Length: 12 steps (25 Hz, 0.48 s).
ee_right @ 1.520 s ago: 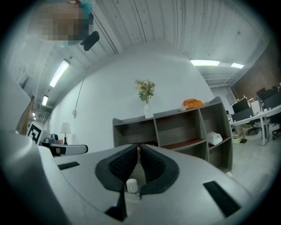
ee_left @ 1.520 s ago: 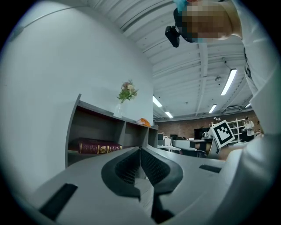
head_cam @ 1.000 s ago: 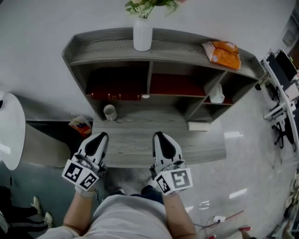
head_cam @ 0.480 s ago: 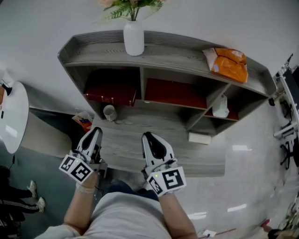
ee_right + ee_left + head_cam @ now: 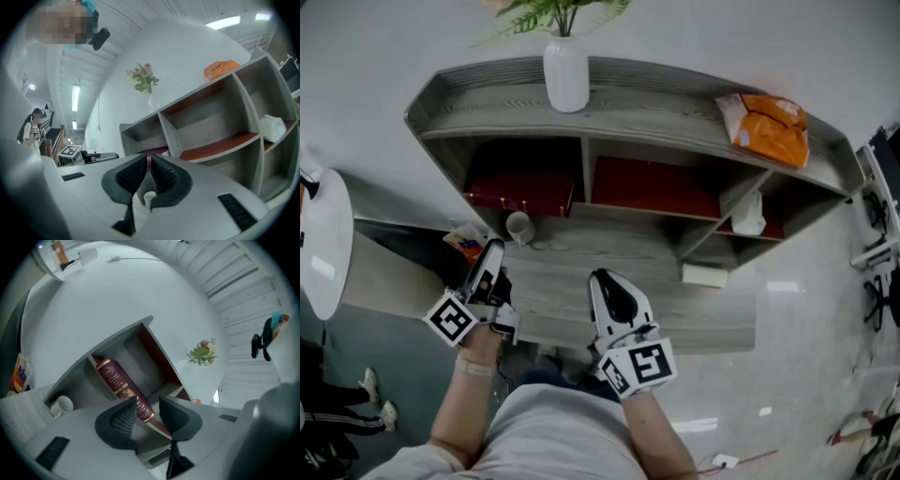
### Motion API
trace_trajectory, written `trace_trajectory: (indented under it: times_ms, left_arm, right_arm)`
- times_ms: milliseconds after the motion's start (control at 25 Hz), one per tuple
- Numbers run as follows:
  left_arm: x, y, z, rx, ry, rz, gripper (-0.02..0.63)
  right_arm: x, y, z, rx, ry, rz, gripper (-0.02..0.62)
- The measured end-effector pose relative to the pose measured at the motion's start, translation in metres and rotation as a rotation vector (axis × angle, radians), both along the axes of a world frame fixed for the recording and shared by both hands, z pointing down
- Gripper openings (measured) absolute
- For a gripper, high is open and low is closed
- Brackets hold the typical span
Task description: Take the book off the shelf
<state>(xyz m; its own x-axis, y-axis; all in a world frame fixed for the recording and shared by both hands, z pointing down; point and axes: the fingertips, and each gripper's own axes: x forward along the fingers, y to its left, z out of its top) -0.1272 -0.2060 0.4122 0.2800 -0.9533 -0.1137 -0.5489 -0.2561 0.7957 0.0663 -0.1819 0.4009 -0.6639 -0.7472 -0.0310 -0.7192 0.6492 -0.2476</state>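
Observation:
A dark red book with gold print lies in the left compartment of the grey wooden shelf. In the left gripper view the book shows beyond the jaws, a good way off. My left gripper hovers over the desk's front left corner, rolled onto its side. Its jaws are opening, with a clear gap and nothing between them. To its right, my right gripper stays over the desk front. Its pads sit almost together on nothing.
A white cup stands on the desk under the book's compartment. On the shelf top are a white vase and an orange bag. A white box lies at the right, and a round white table is at the left.
My left gripper has rolled onto its side, edged toward the shelf, and its jaws have parted. The right gripper has hardly moved. The head view has shifted slightly.

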Motion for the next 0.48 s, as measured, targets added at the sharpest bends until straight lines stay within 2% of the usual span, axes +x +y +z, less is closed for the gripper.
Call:
trace_trajectory:
  times_ms: [280,480]
  left_arm:
    - [-0.020,-0.039,0.018,-0.046,0.245,0.045,0.257]
    - [-0.031,-0.064,0.029,-0.073,0.301,0.083,0.288]
  right_arm:
    - [-0.008,-0.010,-0.001,-0.003,0.033,0.098,0.031]
    - [-0.012,-0.013,0.002,-0.010,0.067,0.162,0.031]
